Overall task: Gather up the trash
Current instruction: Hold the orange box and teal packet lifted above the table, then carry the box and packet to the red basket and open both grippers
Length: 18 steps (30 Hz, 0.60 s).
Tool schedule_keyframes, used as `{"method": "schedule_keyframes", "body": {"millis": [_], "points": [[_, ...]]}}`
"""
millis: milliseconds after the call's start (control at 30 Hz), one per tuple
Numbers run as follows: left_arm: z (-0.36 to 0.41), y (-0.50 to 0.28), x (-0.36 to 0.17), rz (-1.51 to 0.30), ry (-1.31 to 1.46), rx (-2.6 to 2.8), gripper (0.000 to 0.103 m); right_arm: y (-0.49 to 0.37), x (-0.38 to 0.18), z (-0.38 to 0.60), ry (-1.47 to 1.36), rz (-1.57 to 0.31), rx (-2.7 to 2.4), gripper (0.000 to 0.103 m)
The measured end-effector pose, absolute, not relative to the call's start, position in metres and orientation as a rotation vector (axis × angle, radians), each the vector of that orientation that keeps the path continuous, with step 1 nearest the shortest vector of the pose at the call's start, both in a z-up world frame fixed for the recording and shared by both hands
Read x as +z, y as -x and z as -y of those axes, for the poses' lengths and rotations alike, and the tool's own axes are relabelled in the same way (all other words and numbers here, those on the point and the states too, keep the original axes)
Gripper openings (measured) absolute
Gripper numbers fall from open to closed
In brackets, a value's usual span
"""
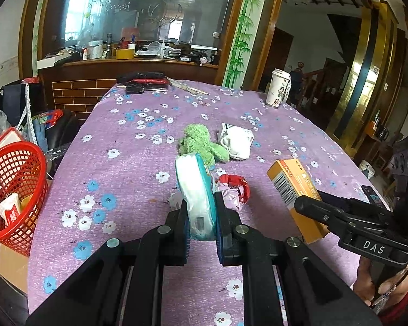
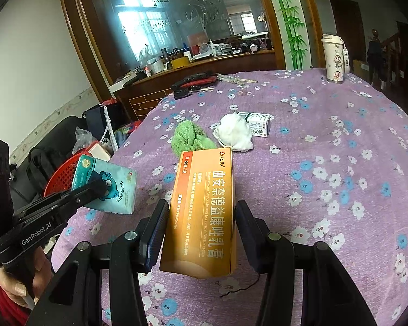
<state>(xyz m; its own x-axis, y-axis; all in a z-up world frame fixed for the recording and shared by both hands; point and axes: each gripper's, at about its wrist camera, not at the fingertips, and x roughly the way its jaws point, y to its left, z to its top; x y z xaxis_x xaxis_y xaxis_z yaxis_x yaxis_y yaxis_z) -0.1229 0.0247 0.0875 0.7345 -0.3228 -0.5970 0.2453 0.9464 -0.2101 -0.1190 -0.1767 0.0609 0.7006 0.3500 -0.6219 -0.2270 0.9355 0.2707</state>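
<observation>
Both claws hold trash above the flowered worktop.

The left claw (image 1: 201, 217) pinches a soft, crinkly tissue pack (image 1: 195, 193); the right claw (image 2: 201, 231) clamps a stiff orange carton (image 2: 204, 212). Just beyond lie a fuzzy green cloth (image 1: 201, 144) and crumpled white wad (image 1: 238, 142). The purple cloth (image 1: 117, 163) beyond is mostly open; a red mesh basket (image 1: 13, 190) sits left of the worktop's edge.

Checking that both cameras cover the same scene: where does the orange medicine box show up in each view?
Left wrist view: the orange medicine box sits at right of centre, held in the right gripper.
Right wrist view: the box fills the lower centre, between that gripper's two fingers.
Shared landmark: the green fuzzy cloth on the purple flowered tablecloth, just beyond the box in both.
</observation>
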Motion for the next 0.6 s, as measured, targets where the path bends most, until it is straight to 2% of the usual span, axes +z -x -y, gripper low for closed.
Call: {"method": "schedule_keyframes", "body": {"millis": [400, 600], "points": [[-0.0255, 0.1226, 0.0872, -0.680, 0.121, -0.312, 0.014, 0.1179, 0.0589, 0.1752, -0.184, -0.731, 0.327, 0.054], [-0.0279, 0.1223, 0.0844, -0.680, 0.122, -0.309, 0.014, 0.1177, 0.0585, 0.1753, -0.197, -0.732, 0.339, 0.049]]}}
